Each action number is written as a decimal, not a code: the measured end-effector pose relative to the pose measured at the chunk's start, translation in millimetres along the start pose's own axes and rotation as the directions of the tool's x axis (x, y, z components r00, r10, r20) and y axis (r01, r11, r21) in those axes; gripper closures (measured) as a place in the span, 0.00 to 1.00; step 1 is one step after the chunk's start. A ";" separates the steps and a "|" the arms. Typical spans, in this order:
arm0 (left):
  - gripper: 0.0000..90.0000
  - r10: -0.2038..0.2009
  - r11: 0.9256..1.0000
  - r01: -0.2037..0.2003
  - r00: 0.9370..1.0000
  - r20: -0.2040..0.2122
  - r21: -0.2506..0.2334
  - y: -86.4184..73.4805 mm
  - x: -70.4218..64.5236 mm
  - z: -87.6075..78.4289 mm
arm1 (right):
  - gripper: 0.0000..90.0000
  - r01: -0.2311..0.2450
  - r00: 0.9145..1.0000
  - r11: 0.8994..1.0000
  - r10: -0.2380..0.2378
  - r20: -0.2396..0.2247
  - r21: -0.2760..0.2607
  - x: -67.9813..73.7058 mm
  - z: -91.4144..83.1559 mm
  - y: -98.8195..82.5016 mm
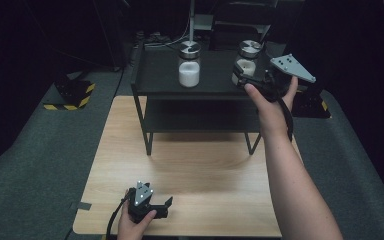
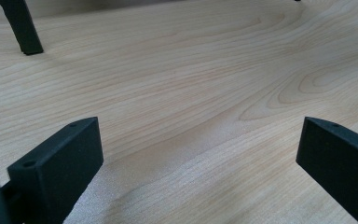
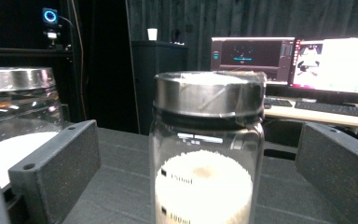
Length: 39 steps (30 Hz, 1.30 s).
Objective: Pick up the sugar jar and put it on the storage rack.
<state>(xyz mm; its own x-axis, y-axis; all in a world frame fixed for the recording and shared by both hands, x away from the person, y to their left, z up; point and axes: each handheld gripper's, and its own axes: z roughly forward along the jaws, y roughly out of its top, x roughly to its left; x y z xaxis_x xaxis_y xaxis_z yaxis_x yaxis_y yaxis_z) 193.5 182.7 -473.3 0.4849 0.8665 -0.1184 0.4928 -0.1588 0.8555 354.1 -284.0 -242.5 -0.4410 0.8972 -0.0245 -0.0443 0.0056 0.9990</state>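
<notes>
Glass jar of white grains, steel lid, between spread right claw, left claw apart over woodgrain table.

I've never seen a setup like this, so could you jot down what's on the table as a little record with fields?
Table: light wooden top
Shelf: black two-level rack at the table's far side
Right jar: glass, metal lid, white grains, between the open right tongs, pads not touching it
Left jar: same kind, standing apart on the rack
Left tongs: open, over bare wood, holding nothing
Background: lit monitors
</notes>
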 end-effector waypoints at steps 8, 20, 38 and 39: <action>0.01 0.007 1.000 -0.007 1.000 -0.002 0.001 0.3 -1.0 0.1 | 0.00 -0.003 1.000 1.000 0.003 -0.013 -0.024 -2.4 -15.5 -9.1; 0.01 0.007 1.000 -0.007 1.000 -0.003 0.003 0.7 -1.3 0.4 | 0.00 0.024 0.998 0.999 -0.027 -0.062 -0.049 3.9 -46.1 -26.9; 0.01 0.004 1.000 -0.004 1.000 -0.005 0.002 0.4 -1.4 0.3 | 0.00 0.051 0.992 0.998 -0.055 -0.110 -0.040 7.4 -96.8 -73.0; 0.01 0.004 1.000 -0.004 1.000 -0.005 0.002 0.4 -1.4 0.3 | 0.00 0.048 0.992 0.998 -0.052 -0.113 -0.038 7.6 -99.6 -76.9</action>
<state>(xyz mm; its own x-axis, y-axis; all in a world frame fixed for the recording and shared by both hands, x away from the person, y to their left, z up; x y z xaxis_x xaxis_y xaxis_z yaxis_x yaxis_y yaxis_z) 193.2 181.3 -473.0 0.4835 0.8681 -0.1124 0.4921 -0.1634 0.8551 264.9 -321.7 -323.2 -0.5370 0.8398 -0.0804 -0.0991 0.0319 0.9946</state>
